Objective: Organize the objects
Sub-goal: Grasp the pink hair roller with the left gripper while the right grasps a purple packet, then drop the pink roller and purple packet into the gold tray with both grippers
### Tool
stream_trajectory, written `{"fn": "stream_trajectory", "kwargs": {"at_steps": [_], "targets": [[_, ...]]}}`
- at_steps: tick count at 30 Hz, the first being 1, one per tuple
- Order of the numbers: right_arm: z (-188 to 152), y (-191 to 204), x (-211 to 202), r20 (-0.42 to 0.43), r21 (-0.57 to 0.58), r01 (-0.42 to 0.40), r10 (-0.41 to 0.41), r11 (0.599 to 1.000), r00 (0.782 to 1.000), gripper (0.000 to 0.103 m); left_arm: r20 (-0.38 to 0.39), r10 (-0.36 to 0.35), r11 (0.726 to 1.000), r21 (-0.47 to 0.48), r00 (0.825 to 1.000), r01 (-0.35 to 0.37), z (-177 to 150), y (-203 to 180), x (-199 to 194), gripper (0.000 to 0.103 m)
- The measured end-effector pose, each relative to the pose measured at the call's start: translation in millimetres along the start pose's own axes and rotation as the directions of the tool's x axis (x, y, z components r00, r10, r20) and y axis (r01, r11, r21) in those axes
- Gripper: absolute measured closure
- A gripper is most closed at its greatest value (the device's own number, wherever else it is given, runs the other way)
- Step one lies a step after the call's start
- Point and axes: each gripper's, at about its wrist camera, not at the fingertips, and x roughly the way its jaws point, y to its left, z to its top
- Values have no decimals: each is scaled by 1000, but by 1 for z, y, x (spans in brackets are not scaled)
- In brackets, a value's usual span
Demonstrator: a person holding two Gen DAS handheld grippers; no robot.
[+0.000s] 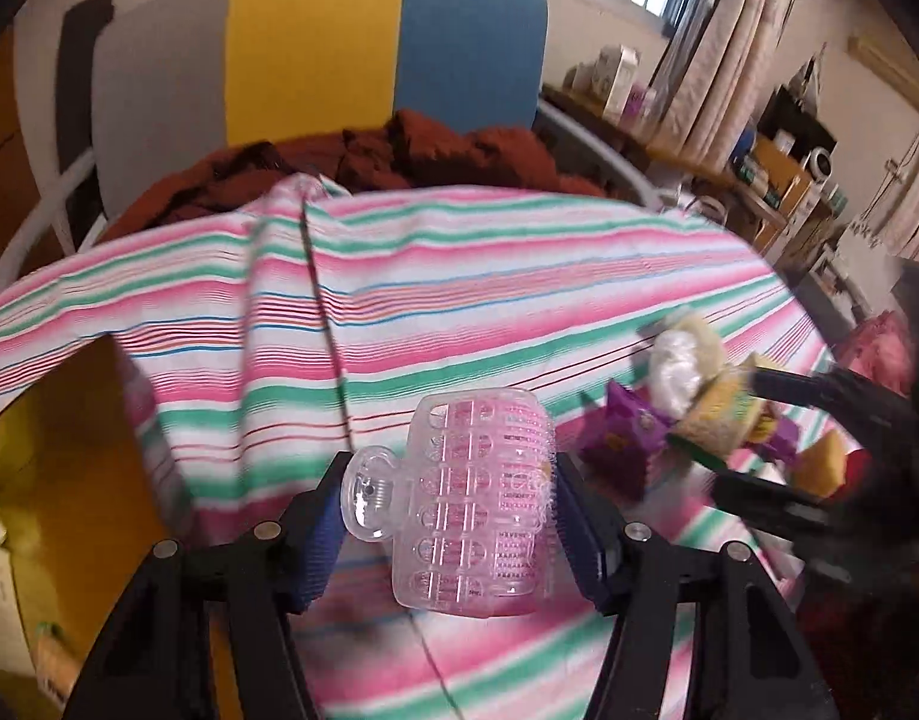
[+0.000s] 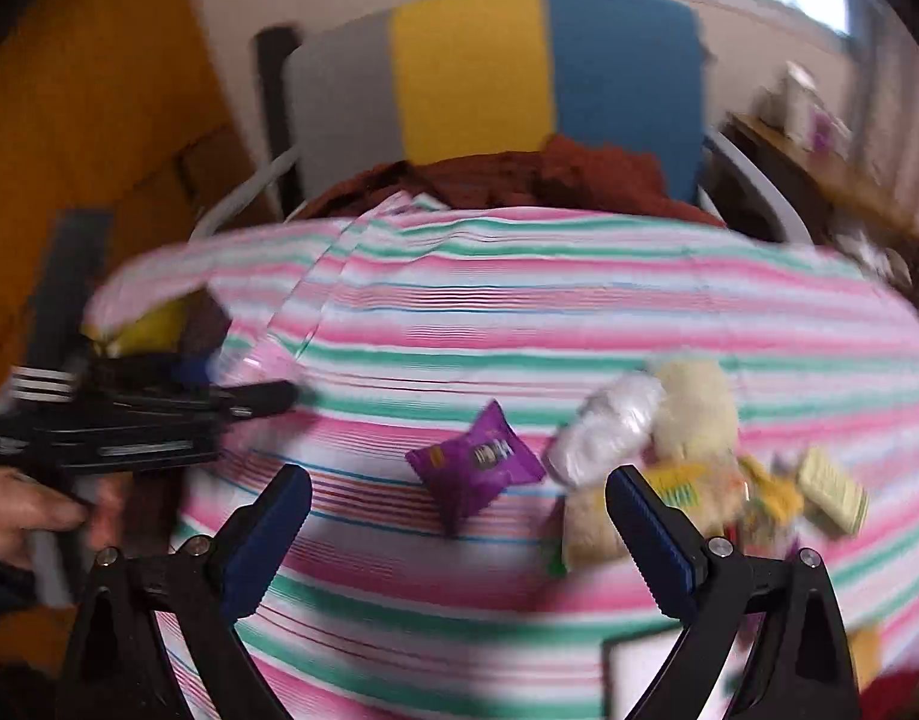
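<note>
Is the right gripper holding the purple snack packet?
No, the right gripper is open, and the purple packet lies on the striped cloth beyond its fingers.

Tablecloth [image 1: 459, 276] w/ stripes: pink, white, green, thin blue + red lines. Hair roller [image 1: 483, 504] clear plastic, pink inside, grid of oval cutouts. Left gripper [image 1: 453, 522] black frame, blue ribbed pads [image 1: 321, 546]; right gripper [image 2: 459, 516] same black + blue. Snack packet [image 2: 474, 459] purple. Plush toy [image 2: 696, 408] pale cream-yellow, beside a white crinkly bundle [image 2: 603, 426]. Chair back [image 1: 315, 48] in grey, yellow, blue panels. Rust-brown cloth [image 1: 399, 162] on the seat.
</note>
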Motion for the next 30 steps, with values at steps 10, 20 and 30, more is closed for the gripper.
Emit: {"fn": "stream_trajectory", "kwargs": {"at_steps": [10, 20, 30], "targets": [[18, 17, 97, -244, -292, 60, -135, 955, 960, 8, 60, -14, 996, -85, 998, 19, -42, 31, -60, 39], [6, 18, 104, -295, -244, 30, -104, 969, 950, 50, 99, 26, 978, -210, 995, -5, -74, 76, -93, 39], [14, 73, 51, -153, -187, -60, 32, 981, 988, 50, 144, 174, 927, -359, 974, -112, -95, 154, -132, 39]]}}
